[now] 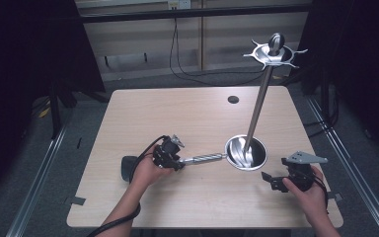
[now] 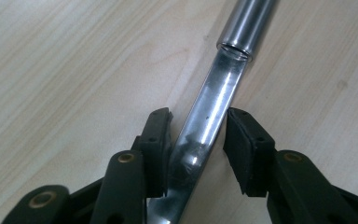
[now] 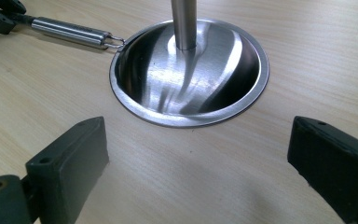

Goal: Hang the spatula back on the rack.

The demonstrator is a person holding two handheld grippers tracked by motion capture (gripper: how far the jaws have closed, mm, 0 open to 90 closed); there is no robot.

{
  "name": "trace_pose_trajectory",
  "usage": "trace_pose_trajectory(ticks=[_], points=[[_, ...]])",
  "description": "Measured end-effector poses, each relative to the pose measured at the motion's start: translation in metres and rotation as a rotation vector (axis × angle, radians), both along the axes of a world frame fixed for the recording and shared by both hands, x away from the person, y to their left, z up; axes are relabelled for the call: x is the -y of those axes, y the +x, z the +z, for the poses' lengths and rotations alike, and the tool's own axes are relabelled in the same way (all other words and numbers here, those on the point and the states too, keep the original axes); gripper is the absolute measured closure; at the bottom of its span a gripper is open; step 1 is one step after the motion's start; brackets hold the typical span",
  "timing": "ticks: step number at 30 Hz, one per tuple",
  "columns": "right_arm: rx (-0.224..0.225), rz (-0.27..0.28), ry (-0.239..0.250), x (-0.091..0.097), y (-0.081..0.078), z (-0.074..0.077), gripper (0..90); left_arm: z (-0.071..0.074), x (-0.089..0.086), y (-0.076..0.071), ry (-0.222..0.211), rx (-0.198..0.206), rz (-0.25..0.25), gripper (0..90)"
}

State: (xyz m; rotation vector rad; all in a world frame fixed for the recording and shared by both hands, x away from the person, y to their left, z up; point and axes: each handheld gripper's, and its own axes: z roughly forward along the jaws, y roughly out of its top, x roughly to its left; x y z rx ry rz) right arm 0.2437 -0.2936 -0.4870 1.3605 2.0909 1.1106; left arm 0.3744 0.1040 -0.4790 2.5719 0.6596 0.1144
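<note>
- The metal utensil [image 1: 205,158], a flat blade joined to a round steel handle, lies level on the table between the left gripper and the dish, its far end at the dish's rim.
- No brand, label or writing can be read on any of the things.
- The table [image 1: 187,118] is pale wood-grain laminate with a small dark round hole [image 1: 233,99] near its far edge; around it are grey floor, dark curtains and a light panelled wall with black cables hanging down.
- The steel dish [image 1: 261,153] is a shallow round base standing on the table right of centre; a steel pole [image 1: 257,106] rises from its middle, tilted, up to a spiked crown [image 1: 275,53] with a ball on top. Nothing else lies in the dish.
- The left gripper [image 1: 172,157] has the utensil's flat blade [image 2: 205,121] between its jaws; the left pad touches it, the right pad stands just off it.
- The right gripper [image 1: 272,181] rests near the dish, jaws wide and bare, pointing at it.
</note>
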Motion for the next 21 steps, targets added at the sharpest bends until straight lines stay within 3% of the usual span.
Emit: trace_pose_trajectory(ticks=[2,4,9,13,17,21], points=[[0.000,-0.003,0.001,0.000,0.000,0.000,4.6,0.001,-0.001,0.000,0.019,-0.011,-0.014,63.1],[0.002,-0.003,0.001,0.000,0.000,0.000,4.6,0.001,0.001,-0.002,0.008,-0.019,0.004,67.0],[0.007,-0.004,0.000,0.000,0.000,0.001,4.7,0.004,0.006,-0.003,0.047,-0.016,-0.013,74.6],[0.013,-0.008,-0.001,-0.001,0.000,0.001,4.7,0.004,0.008,-0.003,0.049,-0.035,0.019,75.1],[0.011,-0.005,0.002,0.000,0.000,0.001,4.7,0.006,0.011,-0.004,0.080,-0.024,0.024,75.3],[0.016,-0.007,0.006,0.001,0.000,0.001,4.7,0.009,0.005,-0.001,0.023,-0.025,0.086,75.4]])
